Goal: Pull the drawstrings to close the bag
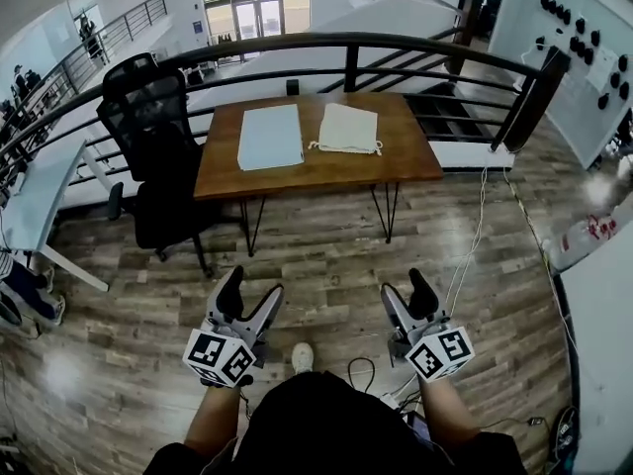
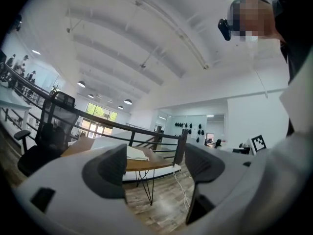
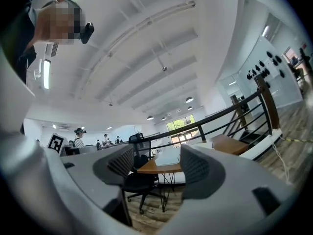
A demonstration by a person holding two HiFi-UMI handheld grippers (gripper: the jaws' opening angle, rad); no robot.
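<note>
wood-plank floor fills the lower half of the head view, with a curved black railing across the top and a wooden table [image 1: 316, 171] in the upper middle. on that table, right of centre, lies the cream drawstring bag [image 1: 348, 125]. just beside it on the left is a pale blue flat sheet [image 1: 269, 137]. a black office chair [image 1: 148, 137] stands left of the table.

both grippers sit low in the frame, over bare floor and well apart from the table. the left gripper [image 1: 251, 297] has its jaws spread wide with nothing between them, and the right gripper [image 1: 407, 298] is likewise parted and empty.

the bag's long axis runs up and down the frame. its corded mouth appears to be the lower edge, facing the grippers, with drawstrings [image 1: 341, 149] trailing toward each lower corner. it lies straight up-frame between the two, somewhat closer to the right one, so i judge each gripper could take the cord end on its own side.
</note>
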